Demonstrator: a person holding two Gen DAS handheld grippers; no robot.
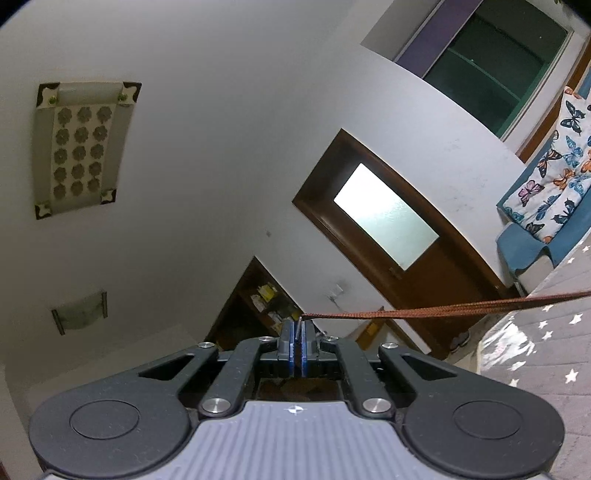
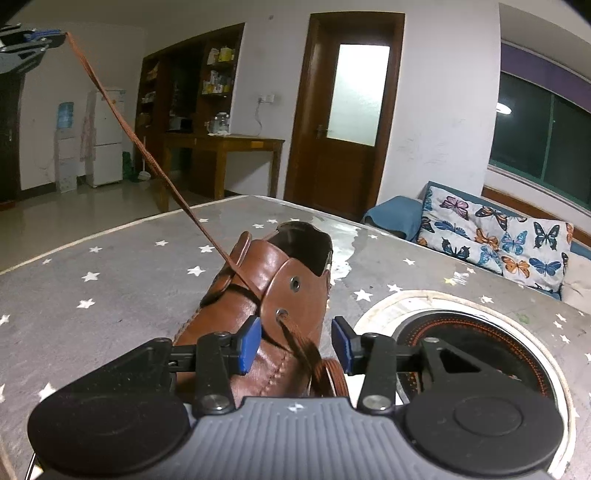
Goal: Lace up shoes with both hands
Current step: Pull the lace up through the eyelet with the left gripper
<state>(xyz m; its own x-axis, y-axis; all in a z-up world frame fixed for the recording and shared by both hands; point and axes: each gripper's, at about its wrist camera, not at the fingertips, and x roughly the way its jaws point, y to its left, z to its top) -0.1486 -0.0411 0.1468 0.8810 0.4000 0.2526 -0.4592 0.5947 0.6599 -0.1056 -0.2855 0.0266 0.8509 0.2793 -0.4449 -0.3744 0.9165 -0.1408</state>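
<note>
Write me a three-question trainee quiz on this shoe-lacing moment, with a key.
1. True or false: the left gripper is pinching the end of the brown lace.
2. What lies between the pads of the right gripper? A) the shoe B) a cushion C) nothing
3. Fill in: the lace runs taut from the left gripper down to the ____.

Key: 1 true. 2 A; the blue pads stand apart on either side of the shoe's eyelet flap, not pressing it. 3 shoe.

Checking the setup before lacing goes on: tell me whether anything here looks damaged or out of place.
The star-print table cover is worn: behind the shoe a patch has peeled to a shiny, whitish surface. The lace stretched taut up to the left gripper looks intended.
</note>
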